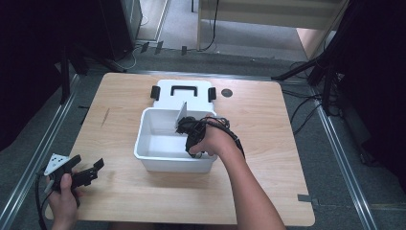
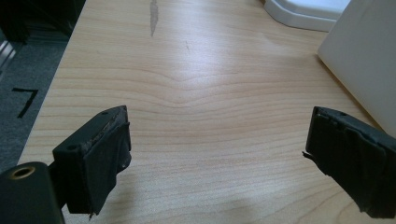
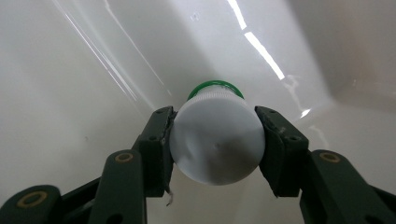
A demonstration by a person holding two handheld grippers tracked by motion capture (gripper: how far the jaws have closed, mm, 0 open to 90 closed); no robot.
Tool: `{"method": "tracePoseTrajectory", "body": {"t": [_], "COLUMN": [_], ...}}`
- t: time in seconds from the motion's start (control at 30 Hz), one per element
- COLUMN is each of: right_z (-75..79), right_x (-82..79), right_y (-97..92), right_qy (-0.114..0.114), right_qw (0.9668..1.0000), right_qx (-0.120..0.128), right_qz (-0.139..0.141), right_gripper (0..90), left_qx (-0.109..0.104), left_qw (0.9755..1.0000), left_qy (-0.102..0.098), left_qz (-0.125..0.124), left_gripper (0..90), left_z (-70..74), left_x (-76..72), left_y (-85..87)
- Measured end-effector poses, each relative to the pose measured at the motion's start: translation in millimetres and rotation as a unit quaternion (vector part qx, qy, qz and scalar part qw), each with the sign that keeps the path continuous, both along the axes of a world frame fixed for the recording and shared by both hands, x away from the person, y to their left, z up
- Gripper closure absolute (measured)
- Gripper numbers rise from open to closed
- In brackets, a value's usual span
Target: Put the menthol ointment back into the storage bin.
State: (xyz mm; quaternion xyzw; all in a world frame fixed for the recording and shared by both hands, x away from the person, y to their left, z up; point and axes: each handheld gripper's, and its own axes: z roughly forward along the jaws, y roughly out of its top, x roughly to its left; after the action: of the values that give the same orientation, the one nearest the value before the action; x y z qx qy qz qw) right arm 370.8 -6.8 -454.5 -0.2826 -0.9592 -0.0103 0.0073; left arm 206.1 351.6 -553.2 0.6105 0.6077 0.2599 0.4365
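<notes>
A small white bottle with a screw cap and a green ring (image 3: 215, 135) is clamped between the two jaws of the right gripper (image 3: 215, 140), the pads pressed against its opposite sides with the cap end pointing away from the tool. Bottle and gripper are lowered inside the white plastic storage bin (image 1: 149, 152); just beyond the cap, glossy white bin wall and floor are seen, and whether the bottle is touching the floor cannot be told. In the high view the right gripper (image 1: 191, 130) is reached over the near right rim of the bin. Behind the bin, on the far side from that tool, the bin's lid (image 1: 184, 97) is laid flat on the wooden table (image 1: 268, 158). The left gripper (image 2: 219, 154) is held with its jaws spread wide and nothing between them; bare tabletop lies ahead of it, with the bin's outer wall (image 2: 364, 60) off beyond its right jaw. The step in hand is judged to be either the setting down of the bottle inside the bin or its lifting out; which of the two cannot be told. If it is being placed, the bottle must be lowered until it is borne by the floor, and only then should the jaws be opened and drawn straight back, so that it is not tipped.
</notes>
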Motion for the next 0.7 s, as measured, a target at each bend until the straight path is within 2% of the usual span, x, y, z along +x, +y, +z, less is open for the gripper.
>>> {"method": "tracePoseTrajectory", "body": {"t": [0.3, 0.4, 0.43, 0.7], "right_z": [-8.3, -10.5, -12.7, -14.8], "right_x": [-0.4, -1.3, -1.9, -3.2], "right_y": [-1.4, 0.0, 0.4, 2.3], "right_qy": [0.003, 0.0, -0.005, -0.009], "right_qw": [0.9998, 0.9995, 0.999, 0.9982], "right_qx": [-0.017, -0.025, -0.035, -0.048], "right_qz": [0.012, 0.017, 0.027, 0.034], "right_gripper": [51.2, 51.2, 51.2, 51.2], "left_qx": [0.0, 0.0, 0.0, 0.0], "left_qw": [1.0, 1.0, 1.0, 1.0], "left_qy": [0.0, 0.0, 0.0, 0.0], "left_qz": [0.0, 0.0, 0.0, 0.001], "left_gripper": [7.4, 7.4, 7.4, 7.4], "left_z": [0.0, -0.1, -0.1, -0.1], "left_x": [0.1, 0.1, 0.1, 0.2], "left_y": [0.0, 0.0, 0.0, 0.0]}}
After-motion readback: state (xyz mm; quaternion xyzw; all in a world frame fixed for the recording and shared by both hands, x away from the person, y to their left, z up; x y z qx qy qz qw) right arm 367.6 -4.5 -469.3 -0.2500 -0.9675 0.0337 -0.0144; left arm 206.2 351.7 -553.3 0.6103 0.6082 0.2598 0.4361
